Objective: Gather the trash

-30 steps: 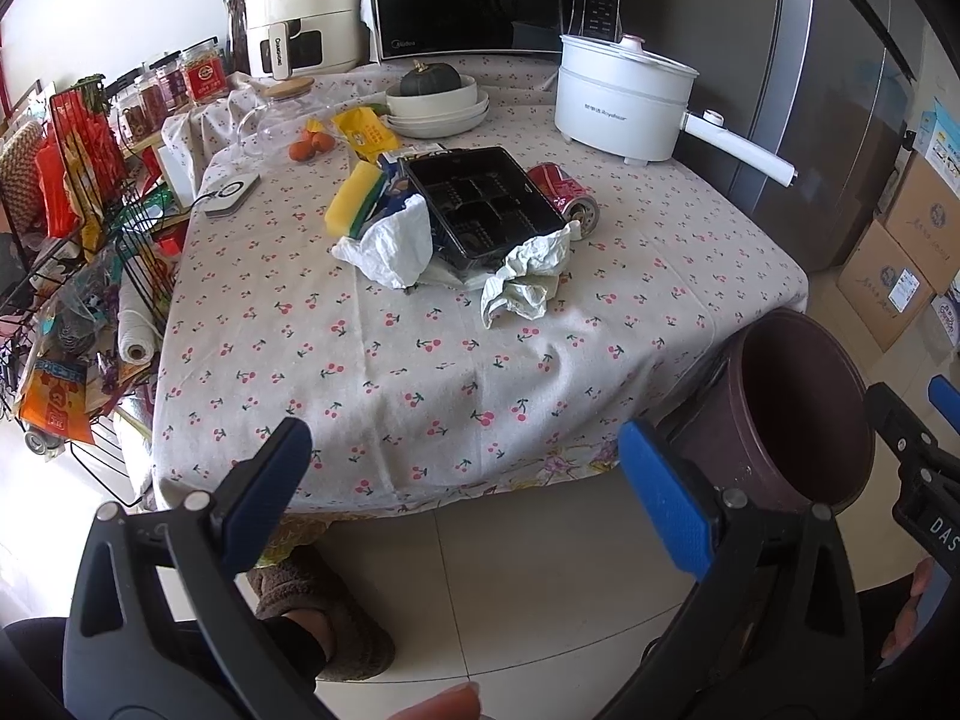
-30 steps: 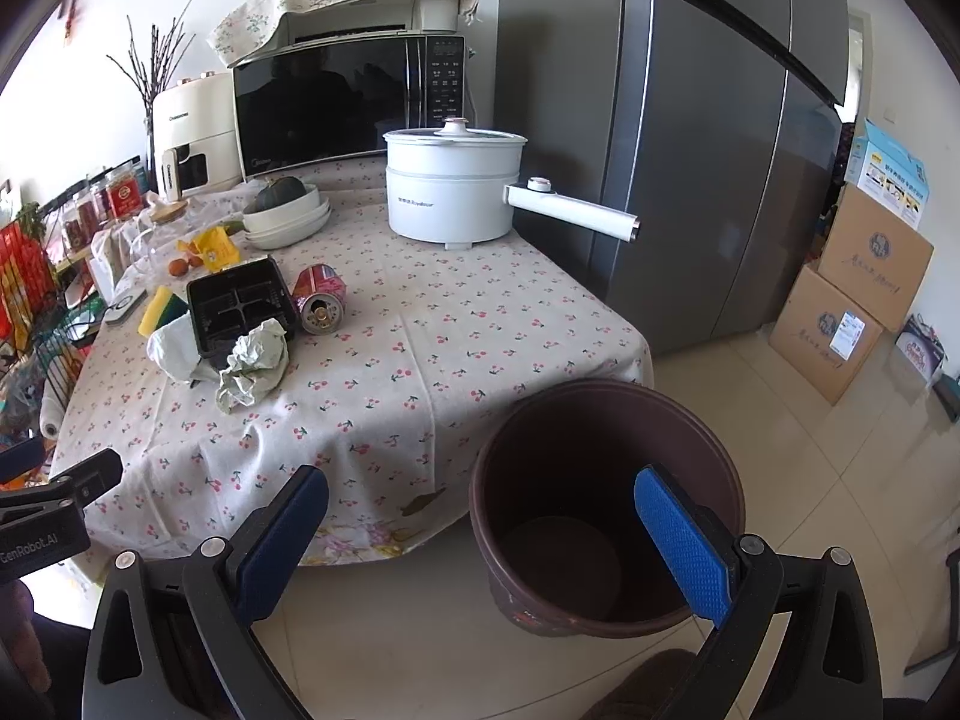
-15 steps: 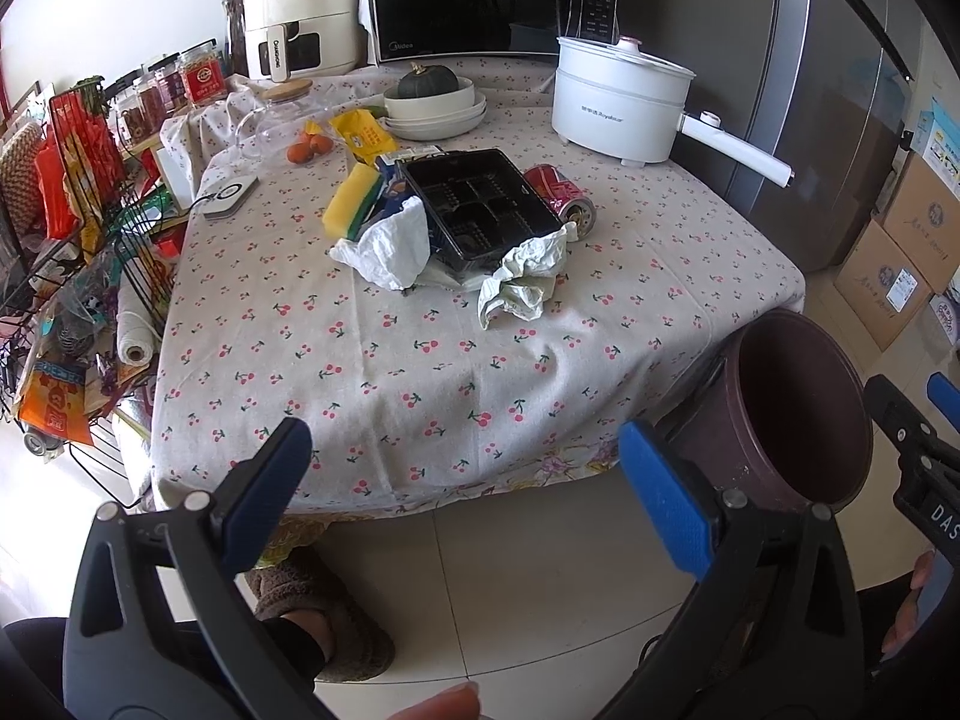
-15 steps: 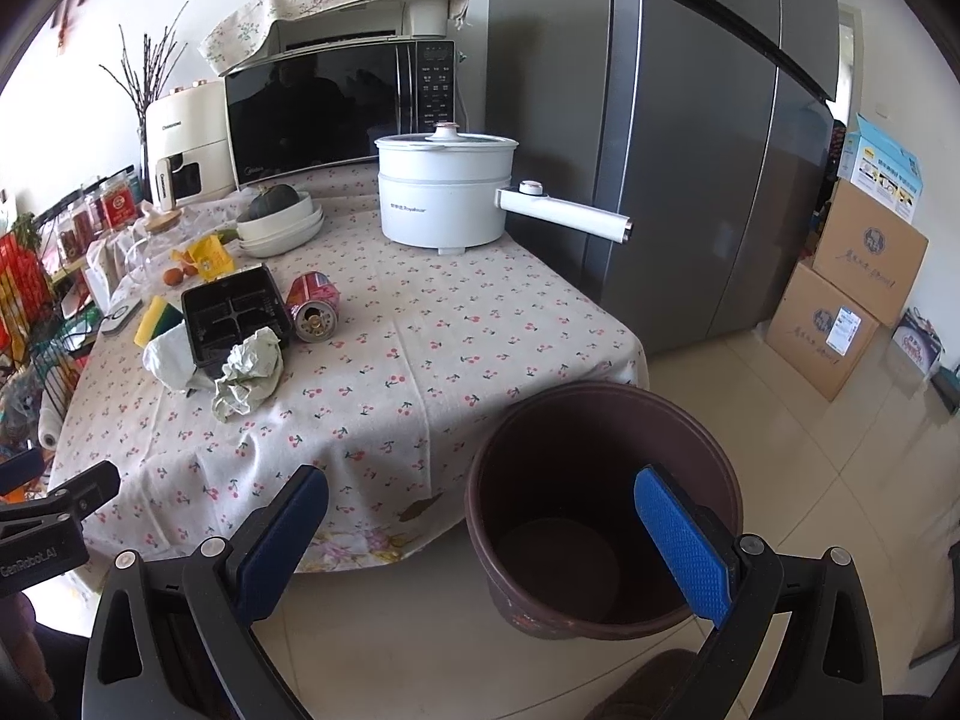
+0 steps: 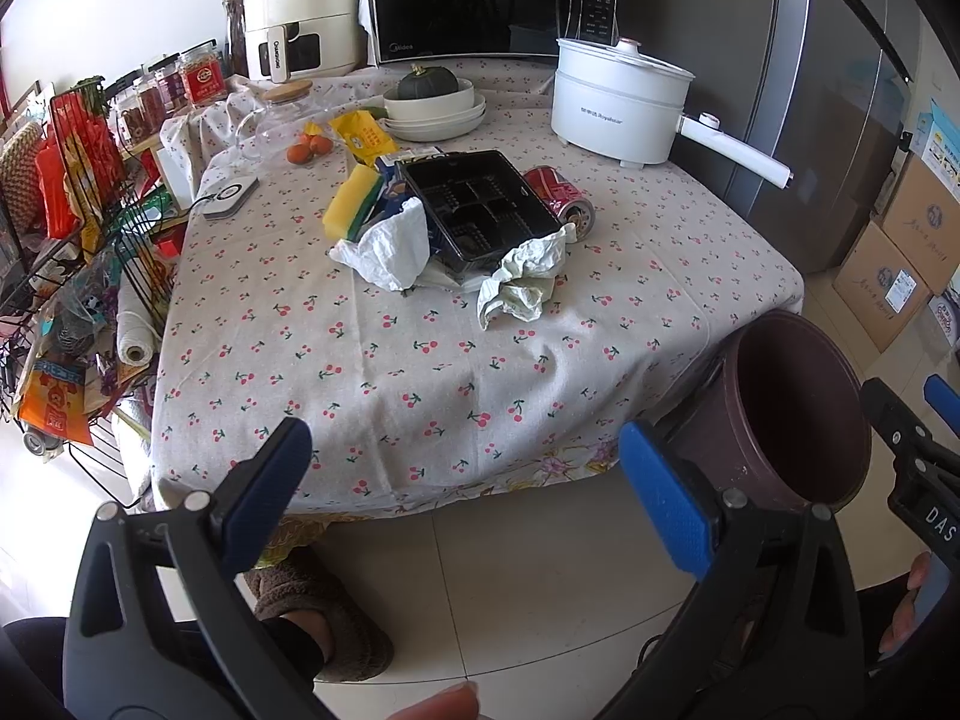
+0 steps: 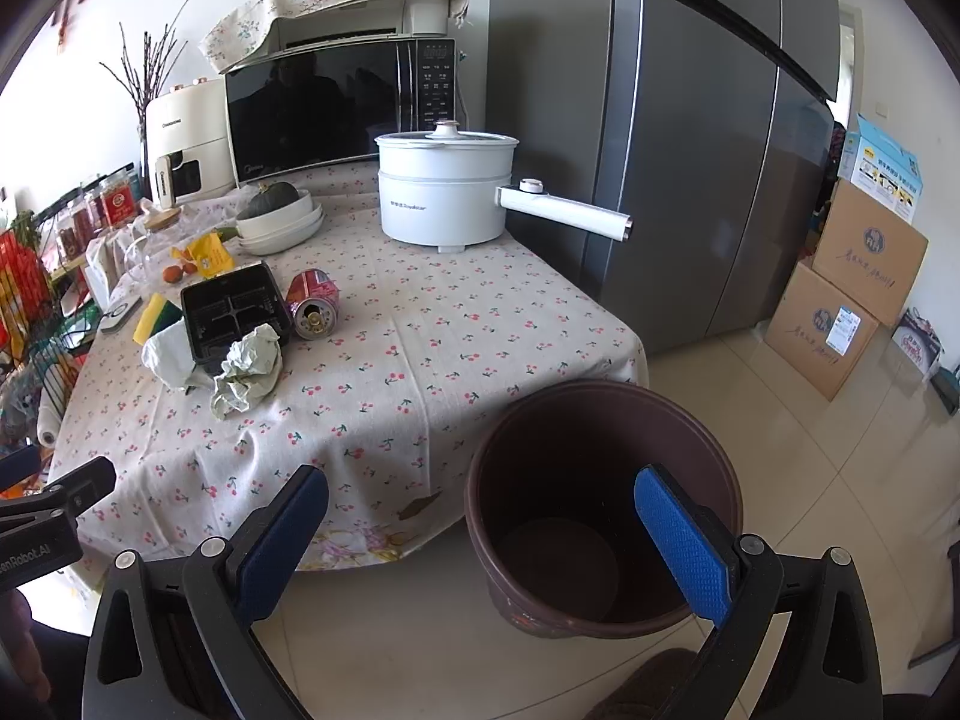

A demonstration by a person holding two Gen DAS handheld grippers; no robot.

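On the cherry-print table [image 5: 420, 360] lie a crumpled pale paper wad [image 5: 525, 282] [image 6: 249, 369], a white crumpled bag [image 5: 390, 249] [image 6: 171, 357], a black plastic tray [image 5: 477, 210] [image 6: 231, 312] and a red can on its side [image 5: 561, 198] [image 6: 312, 303]. A brown bin [image 5: 792, 408] [image 6: 600, 504], empty, stands on the floor at the table's right corner. My left gripper [image 5: 468, 486] is open and empty before the table's front edge. My right gripper [image 6: 480, 534] is open and empty over the bin's near side.
A white electric pot [image 5: 618, 102] with a long handle, a microwave [image 5: 474, 0], bowls with a squash [image 5: 435, 102], a yellow sponge [image 5: 351, 198] and a yellow packet stand further back. A wire rack [image 5: 72, 240] is at the left. A fridge [image 6: 690, 120] and cardboard boxes [image 6: 840, 312] are at the right.
Both grippers have edged slightly toward the table; the view has shifted a little. Nothing was picked up or released.
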